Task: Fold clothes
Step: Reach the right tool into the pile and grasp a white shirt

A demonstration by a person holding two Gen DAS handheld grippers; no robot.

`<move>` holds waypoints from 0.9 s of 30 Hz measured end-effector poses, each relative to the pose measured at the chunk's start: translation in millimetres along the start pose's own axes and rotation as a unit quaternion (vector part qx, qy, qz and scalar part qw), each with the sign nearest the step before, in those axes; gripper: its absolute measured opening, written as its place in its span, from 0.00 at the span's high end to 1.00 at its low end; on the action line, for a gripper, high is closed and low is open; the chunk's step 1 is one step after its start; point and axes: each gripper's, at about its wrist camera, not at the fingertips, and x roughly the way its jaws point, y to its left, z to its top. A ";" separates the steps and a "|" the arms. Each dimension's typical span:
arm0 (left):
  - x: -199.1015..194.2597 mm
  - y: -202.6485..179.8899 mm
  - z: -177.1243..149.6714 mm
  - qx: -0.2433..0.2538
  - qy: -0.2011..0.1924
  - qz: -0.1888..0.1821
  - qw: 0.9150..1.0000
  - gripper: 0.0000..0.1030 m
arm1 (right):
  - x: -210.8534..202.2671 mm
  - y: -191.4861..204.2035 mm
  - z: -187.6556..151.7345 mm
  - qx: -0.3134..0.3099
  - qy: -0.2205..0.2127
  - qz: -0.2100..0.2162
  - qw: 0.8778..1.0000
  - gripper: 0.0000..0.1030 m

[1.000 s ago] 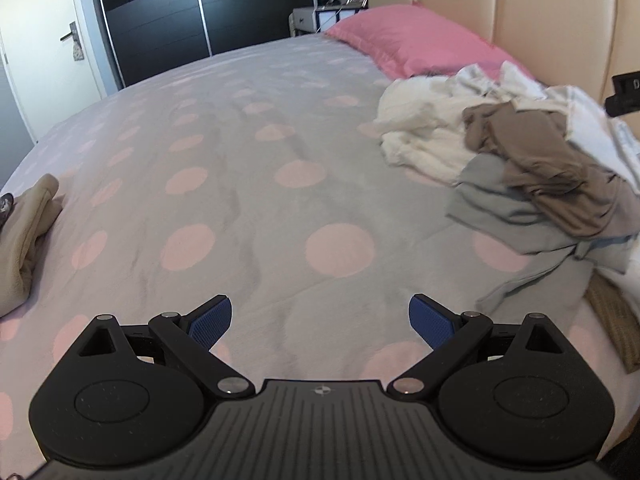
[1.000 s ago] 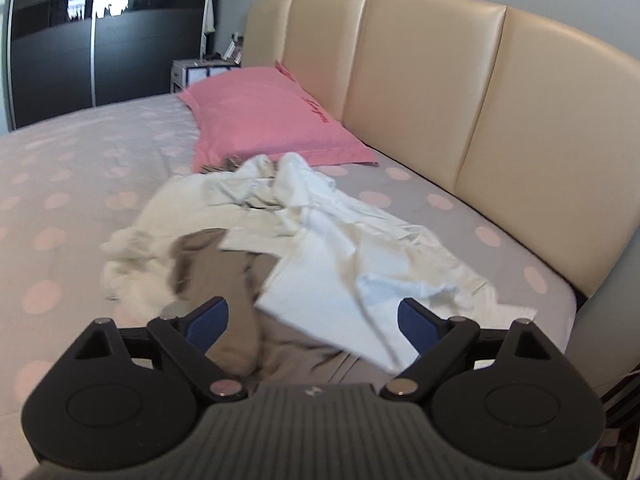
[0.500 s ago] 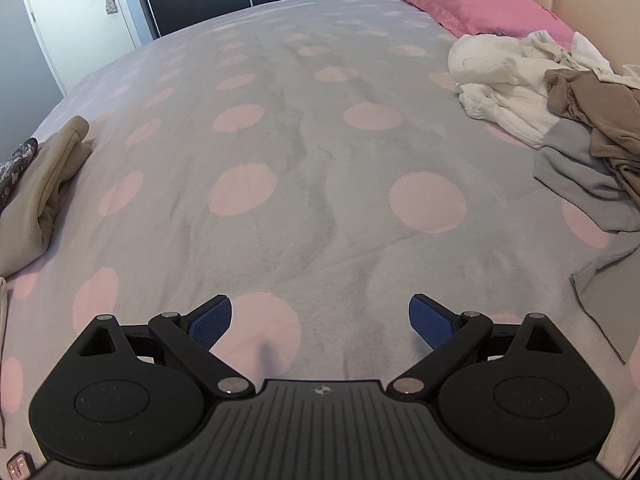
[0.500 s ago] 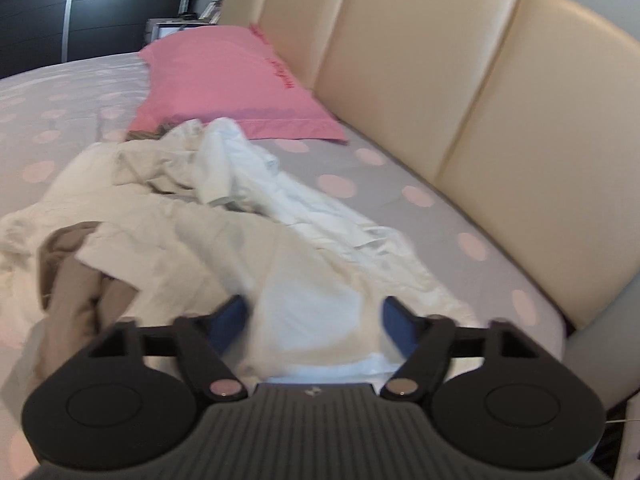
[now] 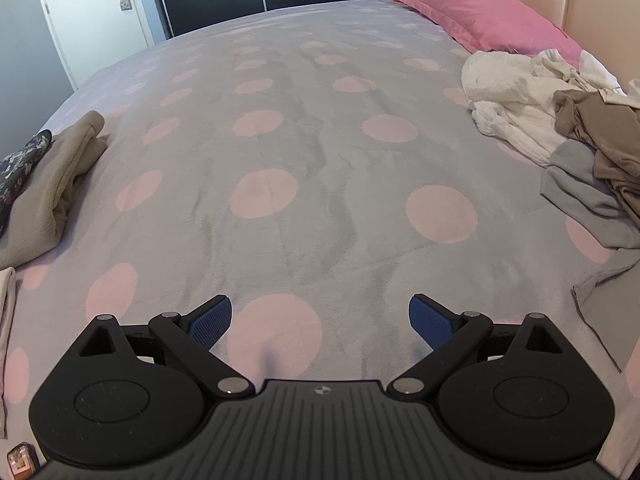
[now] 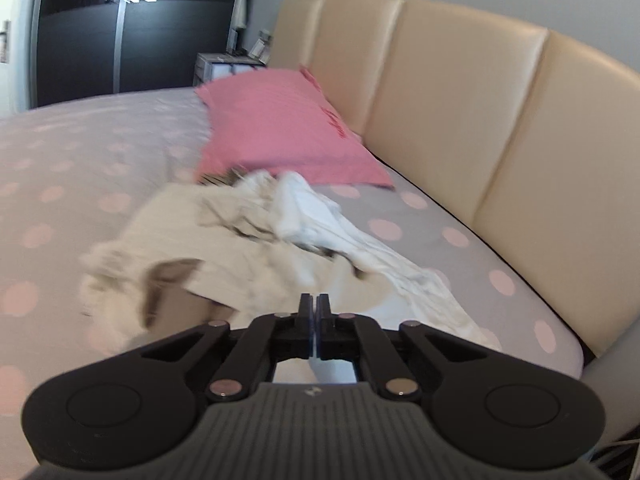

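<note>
Right gripper [image 6: 314, 312]: its jaws are pressing together after just closing, and a fold of the white garment [image 6: 384, 280] is showing in the gap behind the pads, so it is pinching that cloth.
White garment: it is trailing from the closed pads back across the heap toward the pink pillow [image 6: 280, 128], blurred where it is lifting.
Clothes pile [image 5: 560, 128]: it is lying on the right side of the bed near the headboard [image 6: 460, 100], with a cream piece, a brown piece [image 5: 600, 128] and a grey piece [image 5: 580, 192] tangled together.
Left gripper [image 5: 320, 322]: it is hovering over bare bedspread [image 5: 320, 160], jaws standing wide apart with nothing between the blue pads [image 5: 210, 322].
Folded items: a beige folded garment [image 5: 52, 184] is sitting at the left edge of the bed, well apart from the pile, with a dark patterned cloth [image 5: 20, 164] lying against it.
Bedspread: grey with pink dots, lying rumpled in the middle.
Room: a dark wardrobe [image 6: 100, 28] and a white door [image 5: 100, 8] are standing beyond the bed.
</note>
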 end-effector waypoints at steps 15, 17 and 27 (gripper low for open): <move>-42.2 34.1 -6.4 -0.029 -0.039 0.003 0.999 0.26 | -118.6 128.4 -11.5 -0.102 -0.034 0.175 0.979 0.99; -42.9 39.0 -6.8 -0.033 -0.039 0.001 0.999 0.26 | -114.4 121.3 -18.5 -0.089 -0.029 0.164 0.982 0.99; -38.8 43.6 -8.7 -0.027 -0.055 -0.017 0.998 0.30 | -54.5 51.4 -24.4 -0.019 0.022 0.060 0.998 0.95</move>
